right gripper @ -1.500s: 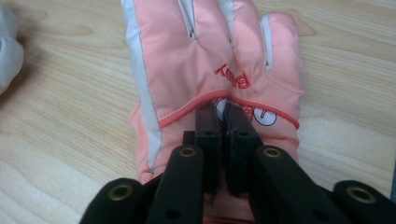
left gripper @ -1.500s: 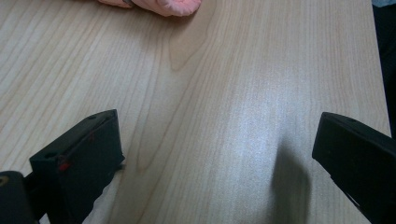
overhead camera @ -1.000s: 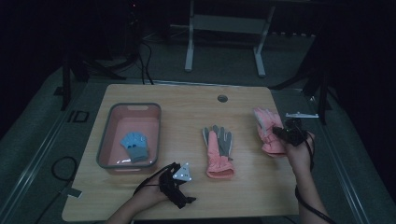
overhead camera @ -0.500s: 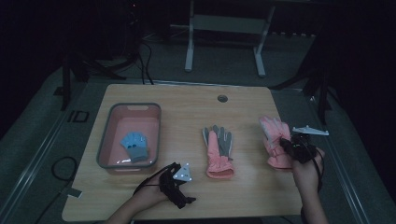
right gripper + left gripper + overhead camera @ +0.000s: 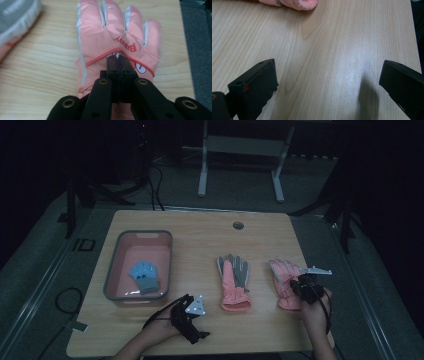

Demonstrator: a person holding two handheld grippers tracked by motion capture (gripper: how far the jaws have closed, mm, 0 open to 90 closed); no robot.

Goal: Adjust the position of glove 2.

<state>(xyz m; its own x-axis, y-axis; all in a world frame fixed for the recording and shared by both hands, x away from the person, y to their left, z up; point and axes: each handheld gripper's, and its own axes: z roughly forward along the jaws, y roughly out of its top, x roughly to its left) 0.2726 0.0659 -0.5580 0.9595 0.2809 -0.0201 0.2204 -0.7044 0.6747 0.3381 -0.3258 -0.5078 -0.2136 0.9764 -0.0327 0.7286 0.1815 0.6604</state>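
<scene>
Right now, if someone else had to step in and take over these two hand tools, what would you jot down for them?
Left gripper: open, empty, resting over bare table near the front edge.
Right gripper: jaws shut over the back of the right-hand pink glove; whether fabric is pinched is unclear.
Other pink glove: flat, mid-table, grey palm up.
Small blue glove: already in the grey bin.
Left to do, probably: put both pink gloves in the bin.
</scene>
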